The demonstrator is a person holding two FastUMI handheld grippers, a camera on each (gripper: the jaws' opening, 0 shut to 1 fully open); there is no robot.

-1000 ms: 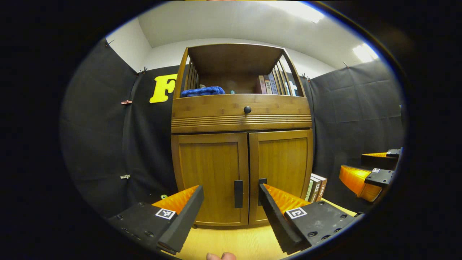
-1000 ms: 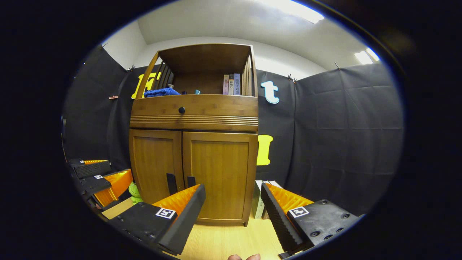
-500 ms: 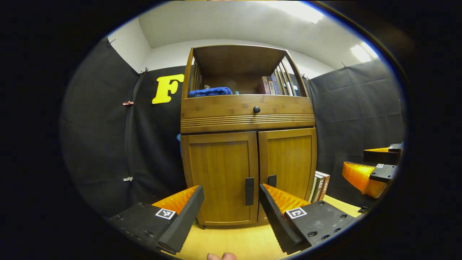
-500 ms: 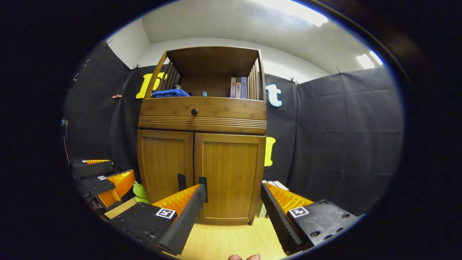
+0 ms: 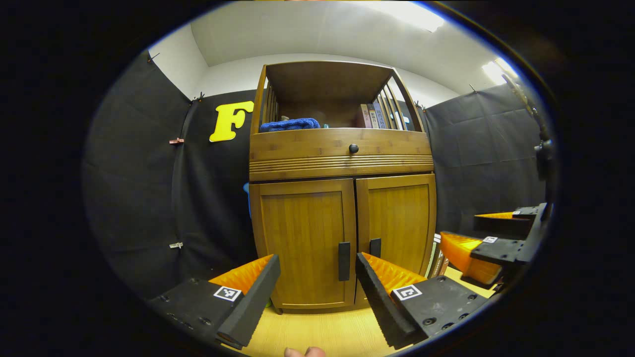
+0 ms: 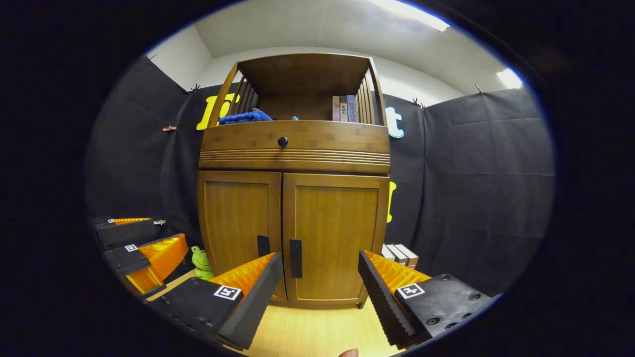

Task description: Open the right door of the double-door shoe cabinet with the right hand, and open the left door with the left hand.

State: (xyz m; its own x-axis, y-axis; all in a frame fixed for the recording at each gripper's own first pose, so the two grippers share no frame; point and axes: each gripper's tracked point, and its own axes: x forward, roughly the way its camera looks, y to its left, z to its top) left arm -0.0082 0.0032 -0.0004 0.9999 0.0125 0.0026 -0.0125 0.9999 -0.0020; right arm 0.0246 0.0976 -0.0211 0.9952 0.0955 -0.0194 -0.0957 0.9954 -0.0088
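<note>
**Both doors closed, both grippers open in front of them**

Here the brown wooden double-door shoe cabinet (image 5: pixel 342 198) is standing on the pale wooden bench (image 6: pixel 317 332), against the bench's far edge. Its left door (image 5: pixel 302 243) and right door (image 6: pixel 335 240) are both sitting closed, their dark vertical handles (image 6: pixel 295 258) side by side at the centre seam. The left gripper (image 5: pixel 317 292) is hovering short of the cabinet, jaws spread wide and empty. The right gripper (image 6: pixel 320 292) is doing likewise, apart from the doors.
</note>
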